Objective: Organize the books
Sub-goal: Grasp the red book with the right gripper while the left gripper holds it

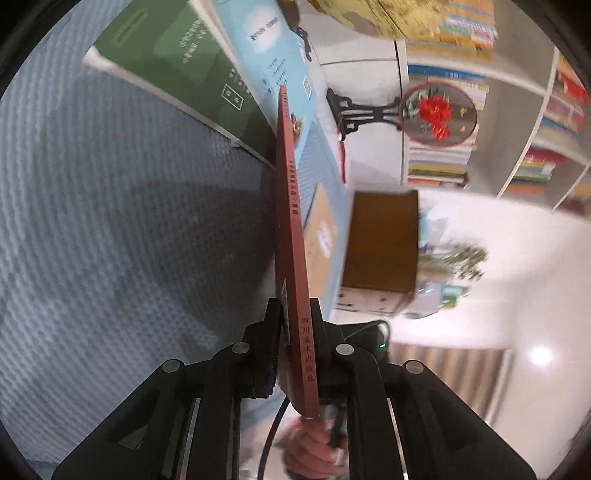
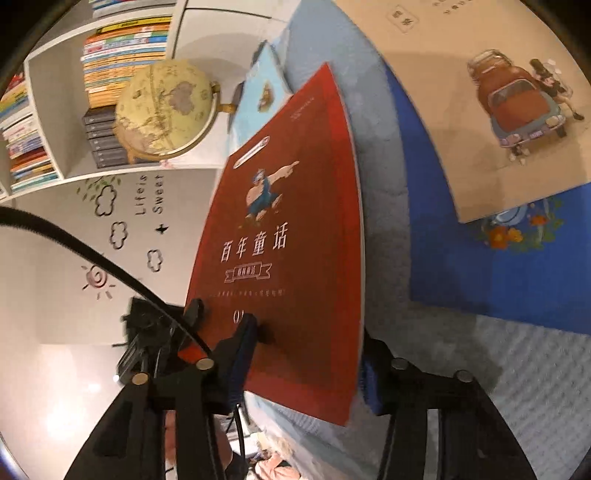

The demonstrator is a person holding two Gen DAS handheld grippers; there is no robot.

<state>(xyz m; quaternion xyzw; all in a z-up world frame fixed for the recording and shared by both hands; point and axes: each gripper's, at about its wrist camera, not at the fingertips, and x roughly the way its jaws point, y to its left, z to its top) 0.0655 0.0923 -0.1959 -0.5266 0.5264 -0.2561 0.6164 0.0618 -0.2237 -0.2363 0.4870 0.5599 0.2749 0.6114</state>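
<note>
Handoff time, we reckon: left gripper point(image 1: 295, 332) jaws pinch the red book point(image 1: 291, 229) by its spine, upright over the counter point(image 1: 110, 221). Right gripper point(image 2: 306, 354) jaws straddle it, half-spread; next they need to clamp.

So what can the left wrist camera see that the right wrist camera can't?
Only the left wrist view shows the green book, the round flower picture on its black stand and the brown box. Only the right wrist view shows the tan book with a car and the red book's cover drawing. Both show the red book, the globe and the bookshelves.
</note>
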